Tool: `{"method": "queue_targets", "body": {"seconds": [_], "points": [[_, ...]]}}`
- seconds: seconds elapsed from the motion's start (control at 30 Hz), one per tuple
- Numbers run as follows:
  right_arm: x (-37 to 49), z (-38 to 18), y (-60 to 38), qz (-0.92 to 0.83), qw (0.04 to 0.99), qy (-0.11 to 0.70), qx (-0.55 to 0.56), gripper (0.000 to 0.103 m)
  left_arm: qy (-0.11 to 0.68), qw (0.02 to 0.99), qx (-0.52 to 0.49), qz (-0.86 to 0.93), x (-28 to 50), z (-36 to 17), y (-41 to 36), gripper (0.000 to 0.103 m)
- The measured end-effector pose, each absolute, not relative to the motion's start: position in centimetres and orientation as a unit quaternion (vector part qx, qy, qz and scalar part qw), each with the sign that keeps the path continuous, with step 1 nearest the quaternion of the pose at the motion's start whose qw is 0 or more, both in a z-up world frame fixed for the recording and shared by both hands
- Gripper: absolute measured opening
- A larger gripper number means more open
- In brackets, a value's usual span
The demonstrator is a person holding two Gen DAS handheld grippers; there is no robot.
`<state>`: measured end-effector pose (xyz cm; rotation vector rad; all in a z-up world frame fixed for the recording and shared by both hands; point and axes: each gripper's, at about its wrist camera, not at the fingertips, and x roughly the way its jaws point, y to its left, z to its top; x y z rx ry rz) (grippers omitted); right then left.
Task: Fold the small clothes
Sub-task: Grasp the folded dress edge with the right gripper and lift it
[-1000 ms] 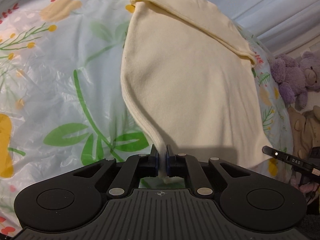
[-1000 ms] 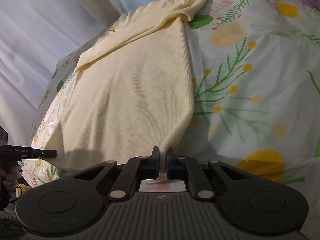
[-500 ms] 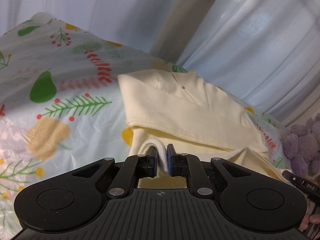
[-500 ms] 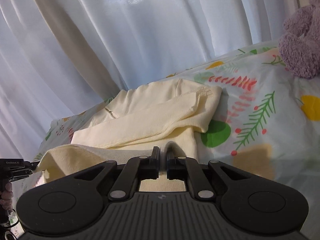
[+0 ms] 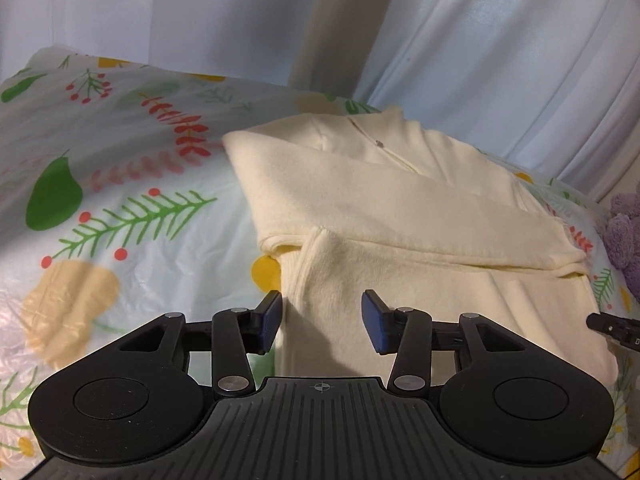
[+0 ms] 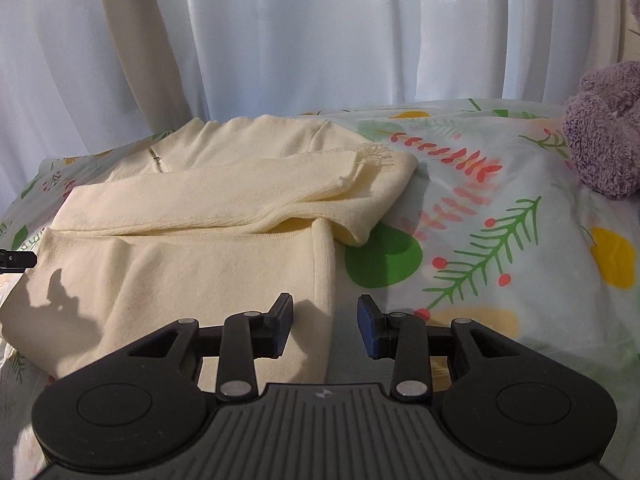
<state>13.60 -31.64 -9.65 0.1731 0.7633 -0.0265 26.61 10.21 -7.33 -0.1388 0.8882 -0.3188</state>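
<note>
On the bed, both tools sit low at the near end of the garment. Left tool (image 5: 320, 322): jaws spread wide, nothing held, blue pads straddling the near-left edge of the folded panel. Right tool (image 6: 325, 326): same, wide open and empty, its left pad over the cloth's right edge, its right pad over bare cover.

Cream knit sweater (image 5: 400, 240) lies flat on the floral plastic bed cover (image 5: 120, 220), far half toward the white curtain (image 6: 320, 32). Bottom half looks doubled up onto the body; its hem edge ends just short of the sleeve (image 6: 224, 196), which is folded across the chest. Second cuff (image 6: 380, 164) with a frayed-looking trim peeks out on the right side. Collar with a short zip (image 5: 380, 145) at the far end. Purple plush toy (image 6: 604, 128) sits on the cover to the right, apart from the sweater.

Handling, my read: soft, light, limp knit, no stiffness. It will sag and slide on the slick plastic if dragged. Fuzzy surface should grip fine in the pads. Best holds are the two near corners of the fold, pinching all layers together so the stack doesn't shear. Avoid the frayed cuff trim, could snag.
</note>
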Motion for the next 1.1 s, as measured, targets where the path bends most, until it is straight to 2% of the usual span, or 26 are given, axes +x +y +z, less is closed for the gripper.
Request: {"method": "queue_targets", "body": {"seconds": [0.03, 0.07, 0.1, 0.13, 0.23, 0.27, 0.43, 0.53, 0.57, 0.6, 0.67, 0.77, 0.9, 1.0, 1.1], "points": [[14.0, -9.8, -31.6, -0.014, 0.925, 0.372, 0.082, 0.034, 0.430, 0.888, -0.061, -0.148, 26.7, -7.4, 9.9, 0.026], [14.2, -9.8, -31.5, -0.013, 0.925, 0.371, 0.080, 0.034, 0.430, 0.890, -0.053, -0.145, 26.8, -7.4, 9.6, 0.016], [14.4, -9.8, -31.4, -0.011, 0.925, 0.371, 0.078, 0.034, 0.427, 0.890, -0.048, -0.151, 26.9, -7.4, 9.4, 0.012], [14.6, -9.9, -31.3, -0.009, 0.926, 0.371, 0.076, 0.032, 0.423, 0.892, -0.046, -0.154, 26.8, -7.3, 9.3, 0.011], [14.9, -9.8, -30.5, -0.007, 0.930, 0.364, 0.049, 0.011, 0.407, 0.900, -0.032, -0.154, 26.3, -6.7, 9.2, 0.010], [14.7, -9.6, -30.2, -0.006, 0.933, 0.359, 0.034, 0.008, 0.400, 0.902, -0.033, -0.160, 26.1, -6.4, 9.2, 0.010], [13.9, -8.7, -29.6, 0.010, 0.943, 0.333, 0.016, 0.007, 0.397, 0.898, -0.045, -0.183, 26.1, -6.2, 9.5, 0.011], [14.9, -9.4, -29.8, 0.002, 0.935, 0.355, 0.018, 0.009, 0.421, 0.887, -0.050, -0.183, 27.1, -7.5, 9.1, 0.024], [15.1, -9.5, -29.9, 0.000, 0.934, 0.358, 0.019, 0.010, 0.425, 0.885, -0.051, -0.184, 27.3, -7.9, 8.9, 0.025], [15.3, -9.7, -29.8, 0.001, 0.933, 0.359, 0.018, 0.011, 0.427, 0.884, -0.046, -0.184, 27.3, -8.1, 8.7, 0.024], [15.5, -9.9, -29.5, 0.001, 0.934, 0.357, 0.005, 0.009, 0.420, 0.888, -0.026, -0.186, 26.9, -8.1, 8.1, 0.010], [14.7, -9.1, -29.0, 0.019, 0.940, 0.342, -0.008, 0.006, 0.401, 0.895, -0.013, -0.195, 25.9, -6.7, 8.0, 0.009], [12.6, -5.4, -29.6, 0.057, 0.958, 0.280, 0.022, 0.005, 0.351, 0.906, -0.036, -0.234, 24.3, -1.9, 9.0, 0.009], [12.6, -2.2, -30.3, 0.059, 0.970, 0.232, 0.049, 0.005, 0.297, 0.924, -0.056, -0.234, 24.9, 1.7, 9.6, 0.009], [14.4, -0.5, -30.9, 0.038, 0.976, 0.205, 0.060, 0.005, 0.269, 0.938, -0.047, -0.213, 27.1, 3.0, 9.1, 0.010]]}}
